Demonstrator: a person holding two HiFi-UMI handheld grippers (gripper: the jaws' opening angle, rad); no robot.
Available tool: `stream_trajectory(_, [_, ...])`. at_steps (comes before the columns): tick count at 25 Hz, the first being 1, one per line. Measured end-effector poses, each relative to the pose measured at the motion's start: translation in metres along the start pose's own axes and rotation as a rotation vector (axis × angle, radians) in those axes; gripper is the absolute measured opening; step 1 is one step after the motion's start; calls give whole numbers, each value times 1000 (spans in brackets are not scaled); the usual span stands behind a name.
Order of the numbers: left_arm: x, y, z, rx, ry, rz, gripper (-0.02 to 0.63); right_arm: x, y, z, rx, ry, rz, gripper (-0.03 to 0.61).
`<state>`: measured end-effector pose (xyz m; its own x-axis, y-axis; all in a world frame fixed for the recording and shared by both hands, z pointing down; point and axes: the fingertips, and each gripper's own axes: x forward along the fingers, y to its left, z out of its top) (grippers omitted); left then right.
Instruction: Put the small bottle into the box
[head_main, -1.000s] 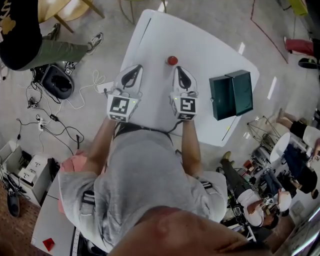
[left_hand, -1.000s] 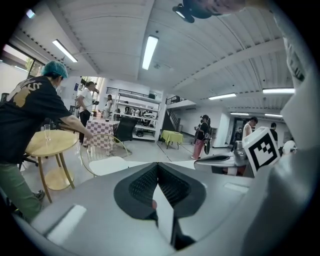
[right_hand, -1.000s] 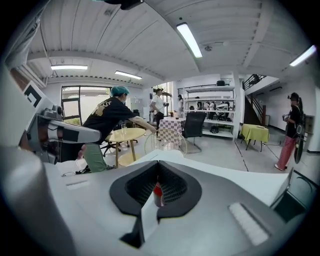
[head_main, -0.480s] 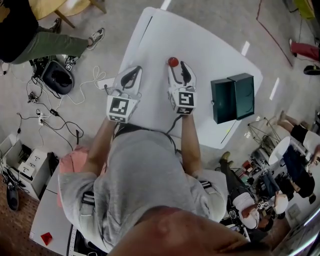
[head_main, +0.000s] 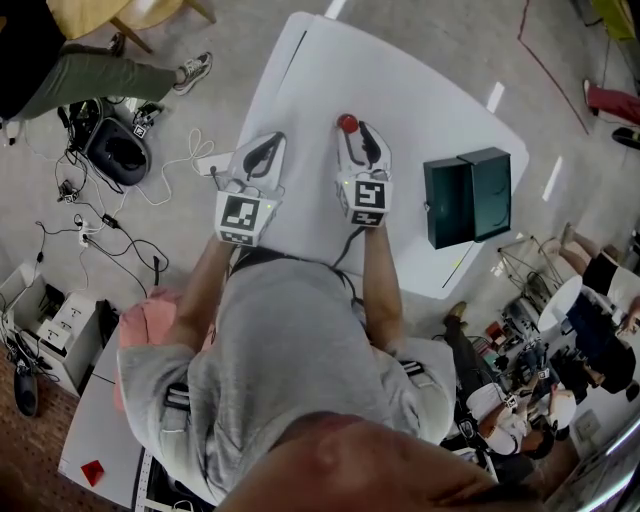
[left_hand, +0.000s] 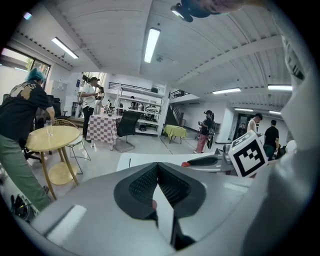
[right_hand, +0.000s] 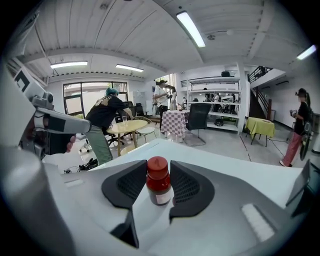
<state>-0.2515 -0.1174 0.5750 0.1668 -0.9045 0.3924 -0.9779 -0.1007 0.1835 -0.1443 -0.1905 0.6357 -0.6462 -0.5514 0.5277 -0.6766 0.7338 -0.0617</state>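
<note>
A small bottle (right_hand: 159, 186) stands upright on the smooth white desk (head_main: 400, 90). It is round, of dark brownish glass or plastic, with a red screw cap and a pale label. The right gripper (right_hand: 159, 164) reaches it from the near side. Its ribbed black fingers (right_hand: 186, 186) have just been closing, with the bottle between them, and now lie against its sides. The left gripper (left_hand: 159, 167) hangs beside it, its fingers together at the tips with nothing between them. The dark green, square-cornered box (head_main: 467, 195) sits at the desk's right edge, well apart from the bottle.
</note>
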Motion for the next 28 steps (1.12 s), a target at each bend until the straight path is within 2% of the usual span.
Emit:
stream_trajectory(11, [-6, 2, 6, 10, -12, 9, 12, -2, -2, 2, 11, 11, -10, 129])
stream_trajectory(19, [-22, -15, 21, 32, -54, -1, 11, -36, -3, 24, -12, -57, -34, 130])
stream_trajectory(28, [-43, -36, 43, 71, -126, -48, 12, -82, 4, 45, -7, -132, -79, 130])
